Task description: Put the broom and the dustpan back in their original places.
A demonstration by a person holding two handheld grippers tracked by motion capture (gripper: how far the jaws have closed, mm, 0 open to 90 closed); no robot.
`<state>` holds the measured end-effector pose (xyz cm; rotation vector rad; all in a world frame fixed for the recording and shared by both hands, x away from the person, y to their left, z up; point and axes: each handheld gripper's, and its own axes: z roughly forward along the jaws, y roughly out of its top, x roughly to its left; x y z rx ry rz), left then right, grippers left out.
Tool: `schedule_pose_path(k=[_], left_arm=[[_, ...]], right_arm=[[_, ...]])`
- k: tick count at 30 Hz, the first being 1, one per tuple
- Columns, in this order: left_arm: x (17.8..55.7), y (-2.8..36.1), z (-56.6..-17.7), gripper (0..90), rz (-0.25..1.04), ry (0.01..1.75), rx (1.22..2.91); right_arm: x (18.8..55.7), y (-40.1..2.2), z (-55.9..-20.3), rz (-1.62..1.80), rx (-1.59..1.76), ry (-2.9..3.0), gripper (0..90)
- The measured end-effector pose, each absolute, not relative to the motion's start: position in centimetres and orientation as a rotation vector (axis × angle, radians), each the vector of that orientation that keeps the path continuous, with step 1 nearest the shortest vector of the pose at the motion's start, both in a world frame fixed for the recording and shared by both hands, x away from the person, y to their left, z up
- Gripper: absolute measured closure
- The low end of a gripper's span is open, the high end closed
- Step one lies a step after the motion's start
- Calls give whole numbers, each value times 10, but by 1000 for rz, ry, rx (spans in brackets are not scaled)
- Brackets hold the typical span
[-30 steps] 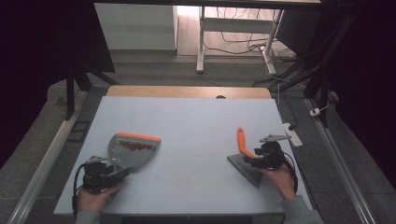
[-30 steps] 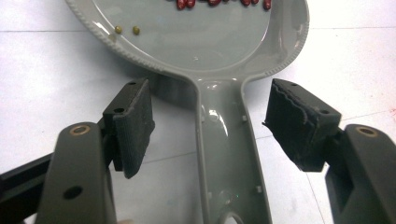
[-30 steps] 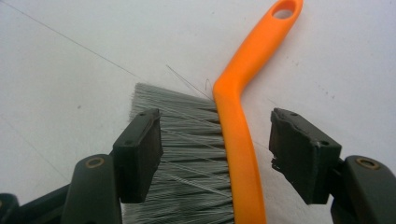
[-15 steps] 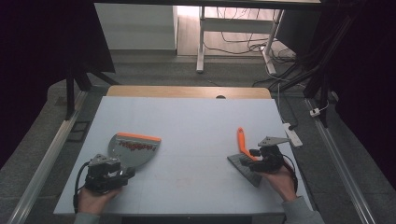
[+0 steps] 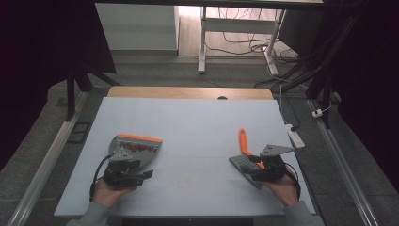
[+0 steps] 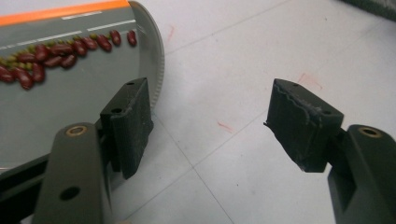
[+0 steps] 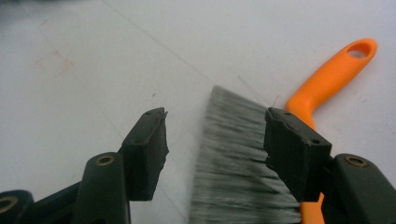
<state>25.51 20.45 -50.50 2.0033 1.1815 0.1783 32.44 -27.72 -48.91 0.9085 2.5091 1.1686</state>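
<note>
Left gripper point(image 6: 210, 126) gapes beside dustpan point(image 6: 70, 79); beans point(image 6: 56, 51) seemingly line its far edge

You see a grey dustpan point(image 5: 134, 147) with an orange front edge, holding dark red beans point(image 6: 60, 51). Your brush point(image 7: 247, 158) has grey bristles and an orange handle; the table point(image 5: 197, 127) is pale blue-grey.

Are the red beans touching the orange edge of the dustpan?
Apart. In the left gripper view, the beans lie in a row on the grey dustpan, with a grey strip between them and the orange edge.
</note>
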Motion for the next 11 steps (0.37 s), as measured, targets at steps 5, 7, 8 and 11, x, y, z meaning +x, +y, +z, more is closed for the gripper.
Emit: schedule_pose_path(k=[5, 7, 8, 11], left_arm=[[250, 205, -507, 319, 160, 1179, 2003], [250, 205, -506, 320, 160, 1183, 1999], [249, 205, -506, 319, 162, 1185, 1997], [249, 205, -506, 320, 161, 1187, 1997]], right_arm=[[322, -276, -491, 1172, 883, 2508, 405], [321, -276, -491, 1181, 876, 2500, 406], [321, -276, -491, 1182, 871, 2500, 407], [320, -276, -490, 1193, 846, 2494, 409]])
